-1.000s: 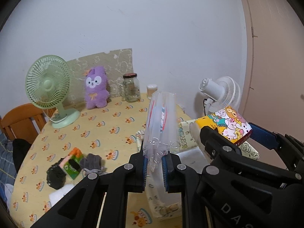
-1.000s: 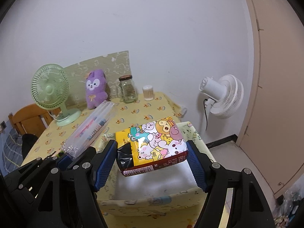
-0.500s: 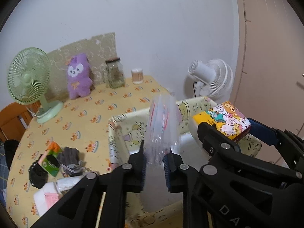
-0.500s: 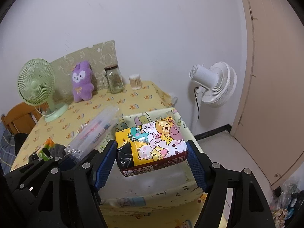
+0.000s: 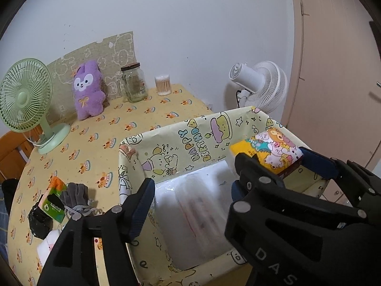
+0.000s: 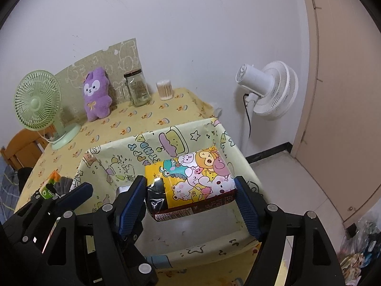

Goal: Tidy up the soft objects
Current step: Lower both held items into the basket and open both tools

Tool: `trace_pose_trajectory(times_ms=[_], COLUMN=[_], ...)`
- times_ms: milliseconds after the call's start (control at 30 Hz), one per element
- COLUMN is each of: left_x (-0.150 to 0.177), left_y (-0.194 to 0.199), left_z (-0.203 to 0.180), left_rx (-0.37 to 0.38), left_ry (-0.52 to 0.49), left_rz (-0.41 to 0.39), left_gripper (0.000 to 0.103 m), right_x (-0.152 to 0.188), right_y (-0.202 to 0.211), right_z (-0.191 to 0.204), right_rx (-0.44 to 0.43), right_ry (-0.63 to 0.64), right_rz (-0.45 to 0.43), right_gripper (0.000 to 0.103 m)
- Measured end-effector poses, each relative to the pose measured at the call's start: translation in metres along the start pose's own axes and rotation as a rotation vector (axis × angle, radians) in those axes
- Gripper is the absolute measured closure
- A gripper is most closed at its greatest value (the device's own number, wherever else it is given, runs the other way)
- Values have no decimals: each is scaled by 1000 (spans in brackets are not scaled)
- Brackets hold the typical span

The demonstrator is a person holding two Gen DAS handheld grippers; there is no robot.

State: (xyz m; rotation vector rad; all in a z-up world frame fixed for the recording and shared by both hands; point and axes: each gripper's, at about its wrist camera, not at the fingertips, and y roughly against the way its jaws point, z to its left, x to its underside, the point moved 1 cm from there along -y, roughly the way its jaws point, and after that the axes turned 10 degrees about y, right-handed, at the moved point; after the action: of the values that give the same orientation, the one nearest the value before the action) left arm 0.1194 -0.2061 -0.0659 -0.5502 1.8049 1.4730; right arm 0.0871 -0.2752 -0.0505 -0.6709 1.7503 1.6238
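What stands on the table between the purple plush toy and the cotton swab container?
A glass jar stands between the purple plush toy and the cotton swab container; both wrist views show it.

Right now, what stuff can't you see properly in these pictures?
- Clear packet in the box, left wrist view: blurred, its contents unreadable.
- Tissue pack, right wrist view: its far side is hidden.
- Box floor, right wrist view: partly covered by the pack and right gripper.

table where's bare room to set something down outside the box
Widest free patch: the cloth between the green fan, the purple plush and the box. A smaller strip lies between the jar and the box. Crowded: the near left edge, around the gloves and green packet.
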Motion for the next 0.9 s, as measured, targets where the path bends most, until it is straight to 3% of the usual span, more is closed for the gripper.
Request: trace_pose_trajectory(times_ms=[100,167,233,900], left_x=[0,-1,-1,-3], left_y=[0,2,4,47], left_z=[0,0,1,23], left_rx=[13,29,33,12], left_ry=[0,2,4,14], left_rz=[2,-1,-4,-82], left_gripper=[29,25,23,18], right_x=[-1,-1,-1,-6], right_y=[1,3,6,44], right_z=[1,1,1,26], right_rx=[2,5,14,21], right_ry=[15,10,7,28], right_rz=[10,9,-1,-62], right_gripper=[19,9,7,7])
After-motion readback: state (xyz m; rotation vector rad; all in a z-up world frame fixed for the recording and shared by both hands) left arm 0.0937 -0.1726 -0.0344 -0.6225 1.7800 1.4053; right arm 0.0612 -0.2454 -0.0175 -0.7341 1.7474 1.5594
